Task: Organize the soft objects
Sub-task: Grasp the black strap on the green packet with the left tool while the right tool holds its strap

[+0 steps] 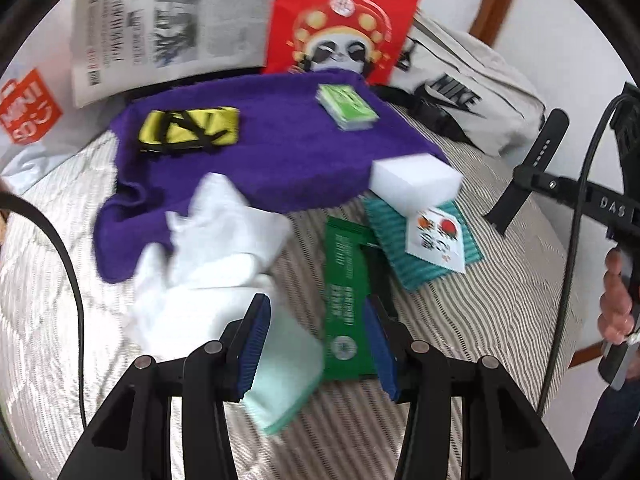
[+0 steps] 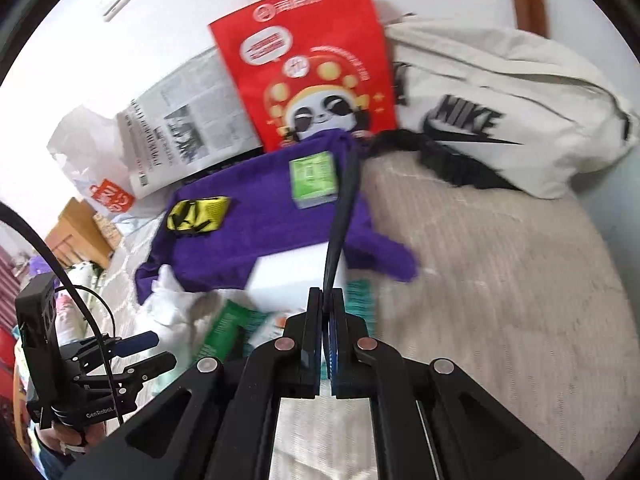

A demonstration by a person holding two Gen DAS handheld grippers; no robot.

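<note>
My left gripper point(image 1: 318, 344) hovers open over the striped bed point(image 1: 460, 312). A pale mint cloth point(image 1: 286, 376) lies loose between its blue pads, beside a green packet point(image 1: 344, 300). Ahead is a purple towel point(image 1: 260, 148) bearing a yellow-black pouch point(image 1: 188, 130) and a green card pack point(image 1: 346, 106). A crumpled white cloth point(image 1: 212, 248), a white sponge block point(image 1: 416, 184) and a teal striped cloth point(image 1: 400, 240) lie around it. My right gripper point(image 2: 327, 308) is shut on a black strap point(image 2: 340, 220), which sticks up from its tips. It also shows at the right point(image 1: 532, 178).
A red panda paper bag point(image 2: 304, 64), a newspaper point(image 2: 180, 124) and a white plastic bag point(image 1: 28, 120) lean on the wall behind the towel. A white Nike bag point(image 2: 500, 112) lies at the back right. A person's hand point(image 1: 616, 304) holds the right gripper's handle.
</note>
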